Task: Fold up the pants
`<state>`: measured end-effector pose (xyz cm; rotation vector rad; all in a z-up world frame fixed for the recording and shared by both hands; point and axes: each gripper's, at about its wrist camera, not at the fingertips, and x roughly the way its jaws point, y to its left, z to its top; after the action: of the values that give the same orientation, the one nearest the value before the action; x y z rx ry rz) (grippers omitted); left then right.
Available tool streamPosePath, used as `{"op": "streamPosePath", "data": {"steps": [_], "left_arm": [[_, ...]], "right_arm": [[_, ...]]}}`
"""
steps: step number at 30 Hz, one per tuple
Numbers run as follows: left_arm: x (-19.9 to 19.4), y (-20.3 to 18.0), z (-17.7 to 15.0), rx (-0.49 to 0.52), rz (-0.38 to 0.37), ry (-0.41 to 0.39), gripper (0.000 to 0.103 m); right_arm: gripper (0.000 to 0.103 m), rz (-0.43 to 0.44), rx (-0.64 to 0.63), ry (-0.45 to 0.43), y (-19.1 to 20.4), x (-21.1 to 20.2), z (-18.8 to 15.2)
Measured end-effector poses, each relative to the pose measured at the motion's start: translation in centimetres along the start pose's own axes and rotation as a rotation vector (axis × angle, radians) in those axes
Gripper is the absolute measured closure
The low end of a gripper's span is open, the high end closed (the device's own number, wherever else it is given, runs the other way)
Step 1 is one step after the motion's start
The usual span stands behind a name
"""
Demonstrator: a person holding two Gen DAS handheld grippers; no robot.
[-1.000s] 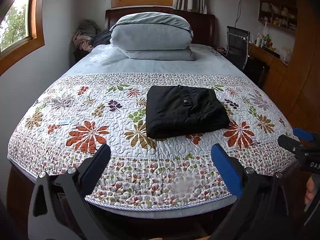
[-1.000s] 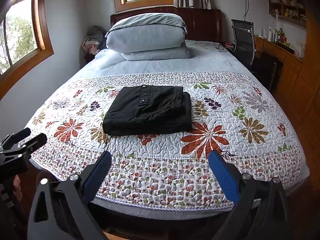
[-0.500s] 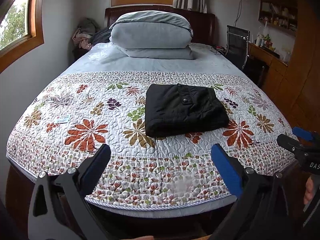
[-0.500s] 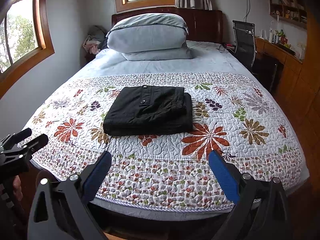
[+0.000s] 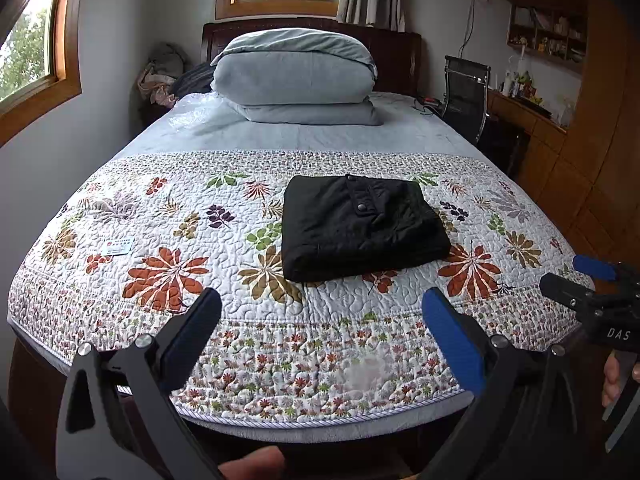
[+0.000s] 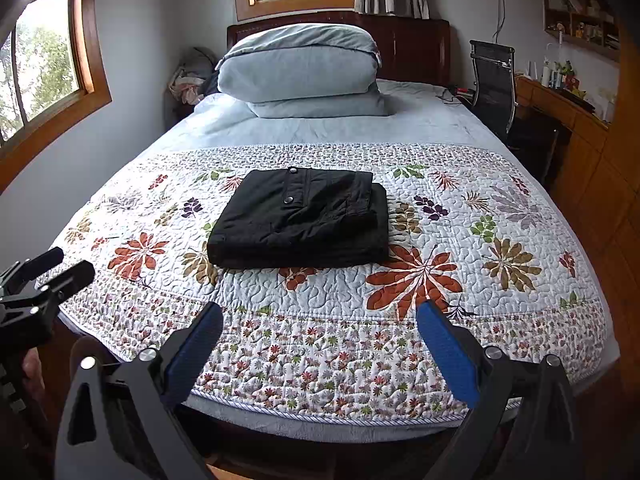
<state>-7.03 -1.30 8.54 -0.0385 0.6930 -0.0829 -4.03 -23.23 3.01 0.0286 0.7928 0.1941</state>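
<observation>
Black pants (image 5: 360,226) lie folded into a flat rectangular bundle in the middle of the floral quilt (image 5: 200,248); they also show in the right wrist view (image 6: 300,222). My left gripper (image 5: 320,312) is open and empty, held back over the foot of the bed, well short of the pants. My right gripper (image 6: 318,320) is open and empty too, at the same distance. Each gripper shows at the edge of the other's view: the right one (image 5: 588,280) and the left one (image 6: 52,268).
A folded grey duvet (image 5: 296,76) is stacked at the head of the bed. A small card (image 5: 117,246) lies on the quilt at the left. A black chair (image 5: 466,92) and a wooden desk (image 5: 532,120) stand to the right. A wall runs along the left.
Both views have drifted very slightly; the grippers stay open and back from the bed. The pants have not moved.
</observation>
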Motion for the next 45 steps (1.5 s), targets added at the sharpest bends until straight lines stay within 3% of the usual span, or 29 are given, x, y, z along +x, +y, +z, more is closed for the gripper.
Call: {"op": "streamPosePath", "data": {"steps": [5,9,12,18,24,45], "left_arm": [[0.4,0.8,0.0,-0.062,-0.066,0.021,0.003],[1.0,1.1,-0.2,-0.075,-0.073,0.036,0.003],[1.0,1.1,-0.2,-0.073,-0.068,0.034,0.003],[0.9,0.2,-0.1,-0.007,0.028,0.006,0.003],[1.6,1.0,0.0,-0.045,-0.053,0.051,0.003],[1.3,0.6,0.3,-0.021,-0.046,0.020,0.003]], "right_arm": [[0.005,0.001,-0.006,0.007,0.0,0.4,0.0],[0.005,-0.001,-0.013,0.010,0.0,0.6,-0.1],[0.005,-0.002,-0.011,0.012,0.1,0.6,-0.2],[0.005,-0.002,-0.017,0.012,0.1,0.7,-0.3],[0.005,-0.009,-0.024,0.015,-0.2,1.2,-0.3],[0.005,-0.007,-0.035,0.021,-0.2,1.5,-0.1]]}}
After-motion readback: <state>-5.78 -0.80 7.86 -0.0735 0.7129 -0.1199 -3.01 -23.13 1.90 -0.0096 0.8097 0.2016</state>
